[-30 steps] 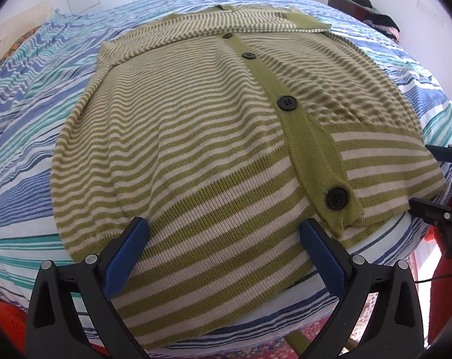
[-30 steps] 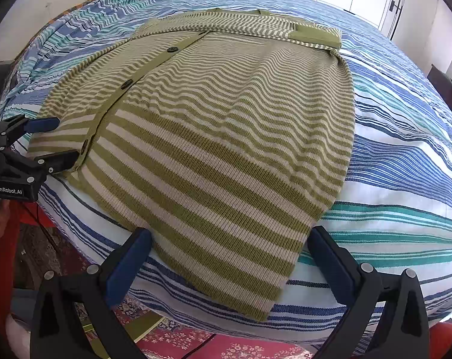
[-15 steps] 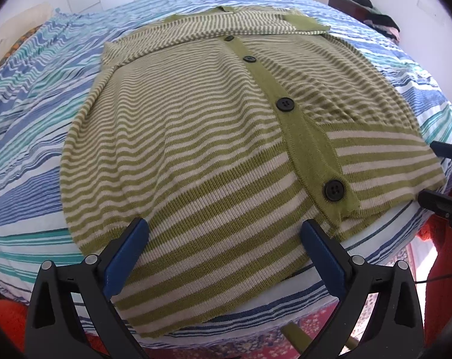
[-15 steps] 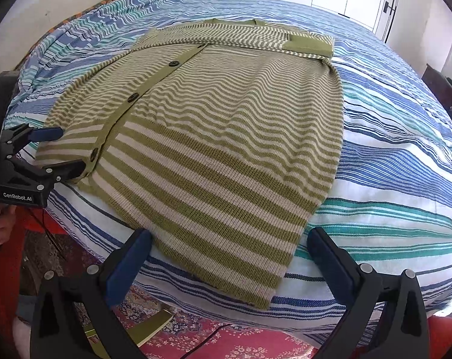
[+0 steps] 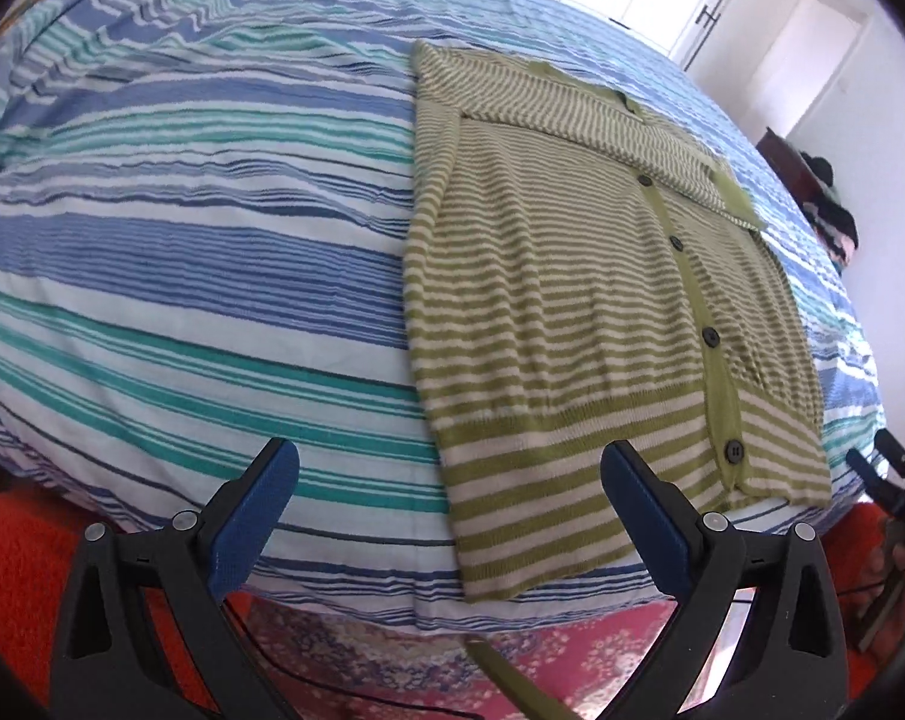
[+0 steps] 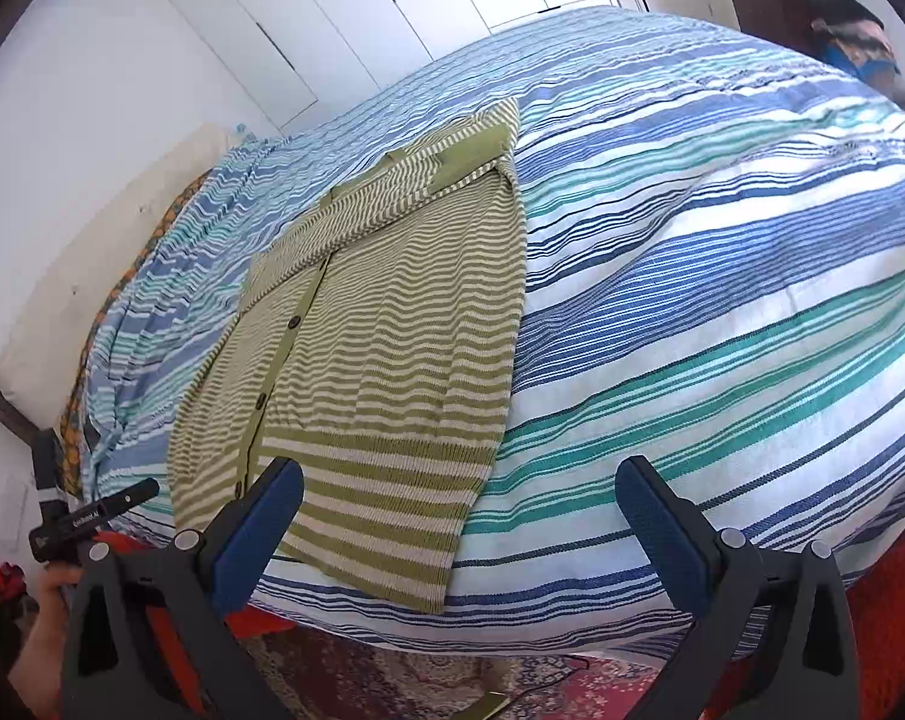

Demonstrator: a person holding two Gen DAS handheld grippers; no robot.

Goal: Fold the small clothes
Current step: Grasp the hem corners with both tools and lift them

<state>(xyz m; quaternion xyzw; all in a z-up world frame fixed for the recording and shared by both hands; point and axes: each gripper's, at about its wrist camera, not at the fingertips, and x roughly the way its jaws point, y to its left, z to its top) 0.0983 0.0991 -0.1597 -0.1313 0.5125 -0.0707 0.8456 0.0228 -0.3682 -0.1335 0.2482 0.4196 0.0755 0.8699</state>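
Two black hand-held grippers with blue finger pads, both spread wide and holding nothing, poised just off the near edge of a bed. Left gripper [image 5: 449, 456] facing mostly bare cover, its right-hand finger alone lined up with the hem. Right gripper [image 6: 459, 471] mirrored on the other side, its left-hand finger alone lined up with the hem.

Between them, an olive-green and cream striped knit cardigan [image 5: 572, 312], buttoned and laid front-up on a blue, teal and white striped bed cover [image 5: 182, 240]. Sleeves [image 5: 572, 114] already folded across the chest. Wide-striped hem band draped a little over the mattress edge, above a red patterned rug [image 5: 362, 660].

Probably at hand: a grab at both hem corners and a fold up toward the collar.

Chief hazards, judged from this layout:
- Pinching the top layer only, leaving the back panel behind and splitting the garment into two sagging sheets.
- Catching a pleat of bed cover along with the knit, given wool and cover lying flush at both side edges, and dragging the whole cover along.
- Uneven lift from the two sides, skewing the fold line and throwing the dark round buttons [image 5: 734, 451] and placket off centre.
- Loose, stretchy knit sagging in the middle on the way up, dislodging the tucked sleeves.
- A tug toward the person instead of upward, pulling the overhanging hem further off the edge and sliding the cardigan down toward the rug.
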